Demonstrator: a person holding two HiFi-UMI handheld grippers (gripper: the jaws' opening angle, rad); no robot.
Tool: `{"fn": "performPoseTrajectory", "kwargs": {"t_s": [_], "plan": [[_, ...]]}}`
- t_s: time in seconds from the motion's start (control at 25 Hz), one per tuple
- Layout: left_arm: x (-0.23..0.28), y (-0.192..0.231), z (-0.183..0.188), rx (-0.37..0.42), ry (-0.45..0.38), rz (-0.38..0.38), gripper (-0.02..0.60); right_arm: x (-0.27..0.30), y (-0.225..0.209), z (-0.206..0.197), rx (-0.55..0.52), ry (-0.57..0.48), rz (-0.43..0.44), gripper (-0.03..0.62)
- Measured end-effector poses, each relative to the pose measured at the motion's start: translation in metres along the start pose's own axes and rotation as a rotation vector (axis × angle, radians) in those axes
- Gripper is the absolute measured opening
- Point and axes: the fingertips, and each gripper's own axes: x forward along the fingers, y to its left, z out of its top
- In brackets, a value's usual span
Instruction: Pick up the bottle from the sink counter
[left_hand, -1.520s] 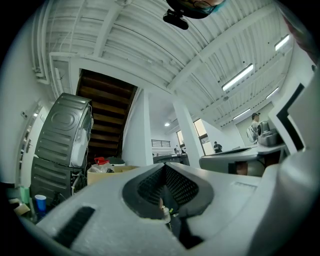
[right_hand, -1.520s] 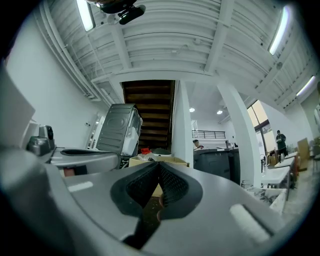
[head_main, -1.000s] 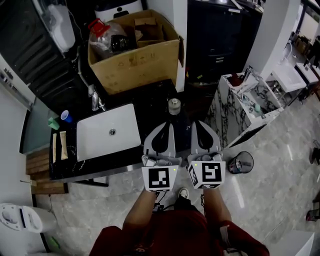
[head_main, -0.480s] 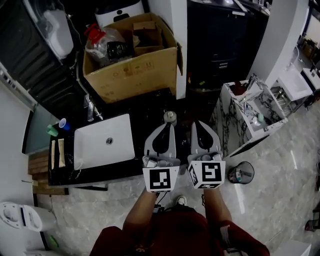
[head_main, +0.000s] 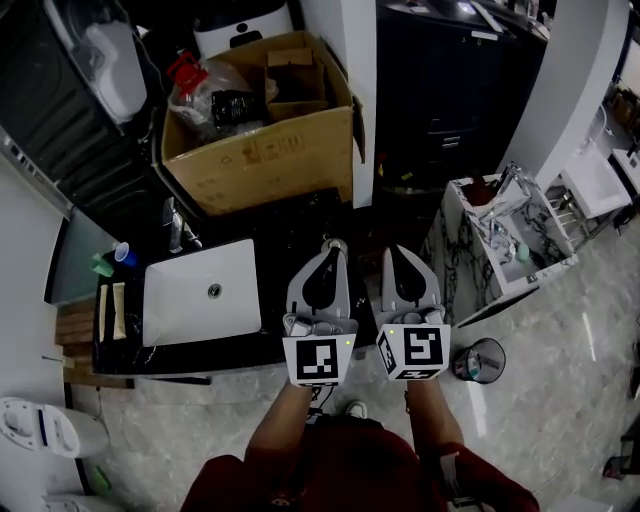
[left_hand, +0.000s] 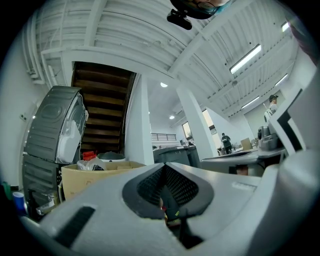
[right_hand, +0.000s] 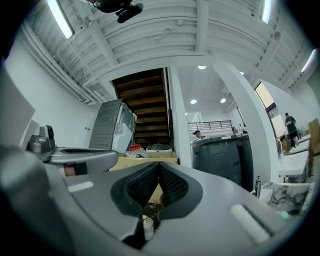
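The bottle (head_main: 335, 243), small with a pale cap, stands on the black sink counter (head_main: 290, 225) to the right of the white basin (head_main: 200, 290). In the head view only its top shows past the tip of my left gripper (head_main: 332, 252). Both grippers are held side by side above the counter's front edge. The left gripper (left_hand: 163, 167) is shut and empty. My right gripper (head_main: 396, 250) is also shut with nothing in it. In the right gripper view the bottle (right_hand: 147, 226) shows low down through the gap under the right gripper (right_hand: 159, 165).
A large cardboard box (head_main: 265, 150) full of items stands behind the counter. A tap (head_main: 172, 225) and a blue cup (head_main: 123, 252) are left of the basin. A marble-patterned stand (head_main: 500, 240) and a small bin (head_main: 472, 360) are on the right.
The counter and bottle have slid left and down in the head view. The bottle, clear of the grippers before, now sits partly behind the left gripper's tip. Both grippers stay shut.
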Motion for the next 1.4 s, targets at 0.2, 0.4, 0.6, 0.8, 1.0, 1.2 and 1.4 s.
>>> {"fn": "performPoseTrajectory", "kwargs": {"t_s": [0.2,0.4,0.6,0.8,1.0,1.2,1.4], "plan": [[0.008,0.012,-0.007,-0.012,-0.003,0.002,0.003,0.015,0.001,-0.003,-0.001,-0.007,-0.006,0.002],[0.020,0.031,-0.009,-0.027,-0.025,-0.023,0.003,0.032,0.009,0.000,-0.025,-0.016,-0.030,0.002],[0.036,0.055,0.001,-0.021,-0.072,-0.047,0.003,0.057,0.020,0.014,-0.050,-0.048,-0.049,0.002],[0.046,0.086,-0.004,-0.033,-0.073,-0.058,0.003,0.083,0.035,0.017,-0.066,-0.058,-0.066,0.002],[0.052,0.112,-0.011,-0.033,-0.073,-0.073,0.003,0.105,0.048,0.011,-0.064,-0.049,-0.086,0.002],[0.054,0.131,-0.022,-0.062,-0.057,-0.083,0.003,0.117,0.060,0.007,-0.084,-0.039,-0.100,0.002],[0.058,0.136,-0.028,-0.056,-0.051,-0.076,0.003,0.124,0.057,0.001,-0.090,-0.024,-0.102,0.002]]}}
